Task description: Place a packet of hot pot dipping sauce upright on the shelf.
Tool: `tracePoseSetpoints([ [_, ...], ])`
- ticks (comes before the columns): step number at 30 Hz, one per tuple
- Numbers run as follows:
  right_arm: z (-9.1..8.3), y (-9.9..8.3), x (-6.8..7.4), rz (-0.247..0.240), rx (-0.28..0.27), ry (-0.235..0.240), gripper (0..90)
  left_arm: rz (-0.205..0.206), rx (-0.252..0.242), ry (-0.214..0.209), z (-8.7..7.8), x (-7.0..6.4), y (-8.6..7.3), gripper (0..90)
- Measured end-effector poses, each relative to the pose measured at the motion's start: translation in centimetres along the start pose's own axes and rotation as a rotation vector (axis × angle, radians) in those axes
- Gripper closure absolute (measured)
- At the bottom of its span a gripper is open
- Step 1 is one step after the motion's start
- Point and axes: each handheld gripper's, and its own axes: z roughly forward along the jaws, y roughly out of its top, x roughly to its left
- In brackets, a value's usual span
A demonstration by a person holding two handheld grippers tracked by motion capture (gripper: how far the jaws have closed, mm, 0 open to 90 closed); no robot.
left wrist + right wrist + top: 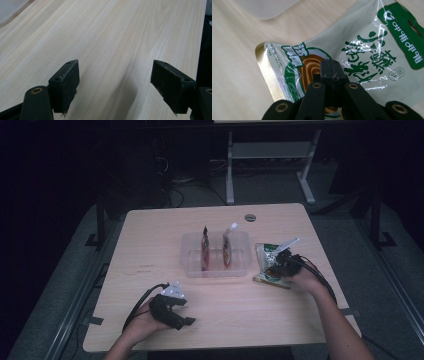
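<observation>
A pale green snack packet [367, 50] with green print lies on the wooden table, just right of the tray [267, 257]. My right gripper [332, 72] has its jaws pressed together on the packet's front film, and the packet's near edge curls up. In the high view the right gripper [280, 265] sits over that packet. A clear plastic tray [215, 270] at the table's middle holds two upright red-brown pouches [205, 251] [227, 249]. My left gripper [187, 320] rests near the front edge, open with bare wood between its jaws [115, 85].
A round grey cable port [250, 217] sits at the table's far edge. A corner of the tray [267, 7] lies just beyond the packet. Dark floor and white desk legs [230, 170] stand behind the table.
</observation>
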Motion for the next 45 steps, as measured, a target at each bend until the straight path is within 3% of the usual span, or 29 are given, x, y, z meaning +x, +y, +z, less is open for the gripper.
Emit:
tracePoseSetpoints([
  [12, -1.3, -1.9, 3.3, -0.035, 0.008, 0.053, 90.0, 0.007, -0.005, -0.005, 0.0, -0.2, 0.1, 22.4],
  [21, -2.0, -2.7, 5.8, -0.090, 0.022, 0.088, 90.0, 0.004, -0.007, -0.004, 0.0, -0.3, 0.2, 22.4],
  [30, -1.6, -2.1, 7.9, -0.178, 0.033, 0.147, 90.0, 0.014, -0.003, -0.005, -0.3, -0.3, 0.1, 22.4],
  [36, -1.0, -1.3, 10.2, -0.250, 0.029, 0.193, 90.0, 0.019, -0.001, -0.007, -0.2, -0.3, 0.2, 22.4],
  [45, 0.3, 0.3, 13.7, -0.308, 0.000, 0.233, 90.0, 0.029, 0.000, -0.009, -0.2, -0.4, 0.3, 22.4],
])
